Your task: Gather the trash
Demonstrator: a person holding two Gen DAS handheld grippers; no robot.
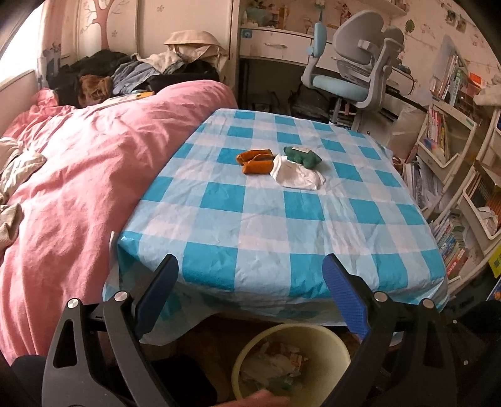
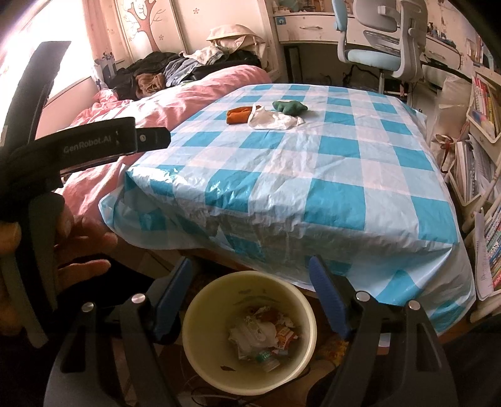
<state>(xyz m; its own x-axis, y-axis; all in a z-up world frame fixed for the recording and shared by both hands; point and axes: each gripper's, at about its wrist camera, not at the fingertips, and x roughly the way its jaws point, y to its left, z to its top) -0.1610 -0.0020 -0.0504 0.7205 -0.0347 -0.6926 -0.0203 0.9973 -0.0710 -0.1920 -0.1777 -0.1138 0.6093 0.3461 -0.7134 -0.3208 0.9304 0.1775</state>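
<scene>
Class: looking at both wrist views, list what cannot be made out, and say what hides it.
- Trash bin: left wrist view, near rim cut off by the bottom edge.
- Bin contents: right wrist view, labels too small.
- Orange item: partly hidden under the white cloth.
- Table legs: hidden by the checked tablecloth.

A child's bedroom at home: a bed (image 1: 94, 175) with a pink quilt, a desk chair (image 1: 353, 62), crowded bookshelves (image 1: 451, 150) and tree-patterned wallpaper (image 1: 103, 25).
</scene>
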